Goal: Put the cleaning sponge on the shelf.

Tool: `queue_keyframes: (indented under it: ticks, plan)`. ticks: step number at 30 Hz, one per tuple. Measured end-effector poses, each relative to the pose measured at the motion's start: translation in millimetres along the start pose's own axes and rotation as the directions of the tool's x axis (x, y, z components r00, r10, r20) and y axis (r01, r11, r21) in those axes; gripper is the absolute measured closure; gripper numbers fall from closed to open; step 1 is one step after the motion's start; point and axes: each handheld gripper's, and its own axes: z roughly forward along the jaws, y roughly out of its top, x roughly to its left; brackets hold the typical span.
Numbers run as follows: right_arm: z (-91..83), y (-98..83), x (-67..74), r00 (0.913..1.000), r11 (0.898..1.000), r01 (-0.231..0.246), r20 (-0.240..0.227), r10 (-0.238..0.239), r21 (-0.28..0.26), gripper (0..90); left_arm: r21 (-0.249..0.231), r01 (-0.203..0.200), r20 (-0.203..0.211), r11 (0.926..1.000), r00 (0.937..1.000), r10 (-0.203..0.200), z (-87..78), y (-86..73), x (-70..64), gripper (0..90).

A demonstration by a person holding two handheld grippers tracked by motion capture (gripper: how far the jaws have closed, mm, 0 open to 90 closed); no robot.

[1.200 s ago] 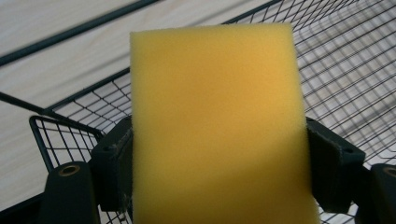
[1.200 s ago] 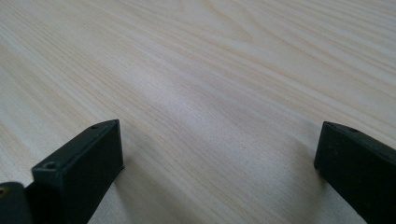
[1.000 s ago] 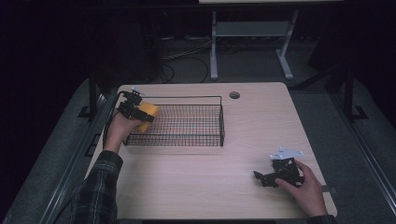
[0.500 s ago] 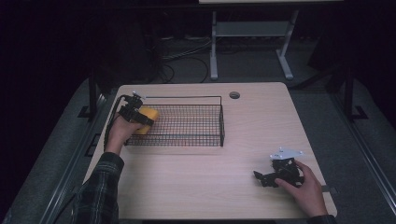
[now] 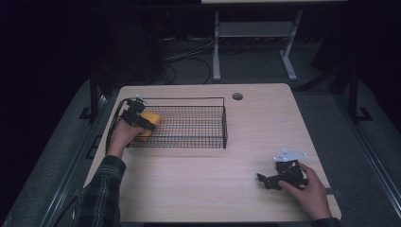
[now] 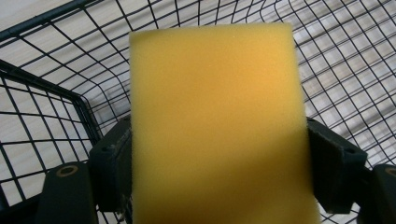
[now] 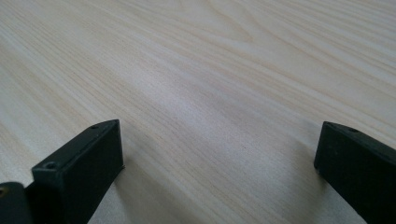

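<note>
Writing: none that I can read on the yellow rectangular foam sponge (image 6: 215, 126), on the black wire-mesh basket (image 5: 189, 124) or on my grippers.
Left claw: my left gripper (image 5: 142, 122) has its jaws pressed on the two sides of the sponge, standing fairly wide because the block is wide; in the left gripper view the foam stands upright between the black pads.
Sponge: at the left end of the basket, held over the wire floor by the left wall; I cannot tell whether its bottom edge touches the mesh.
Right claw: my right gripper (image 5: 279, 177) rests low on the pale wooden table (image 5: 265, 127) near the front right corner, jaws spread wide with bare wood grain between them, holding nothing.
Around: basket stands on the left half of the table, well apart from the right gripper; a round grey cable grommet (image 5: 237, 96) sits just behind its right end.
In the way: the basket's left rim and corner wires lie close around the left jaws.
</note>
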Motion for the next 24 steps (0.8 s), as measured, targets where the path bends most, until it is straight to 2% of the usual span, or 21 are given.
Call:
queue_keyframes:
  ticks: [15,24]
  plan:
    - [0.0,0.0,0.0,1.0000,1.000,0.000,0.000,0.000,0.000,0.4,0.018,-0.007,-0.003,0.9998,1.0000,0.007,-0.3,-2.6,1.8,17.6]
    - [0.0,0.0,0.0,1.0000,1.000,0.000,0.000,0.000,0.000,0.4,-0.009,-0.011,0.002,0.9999,0.9999,0.011,-8.1,-1.7,-1.3,17.5]
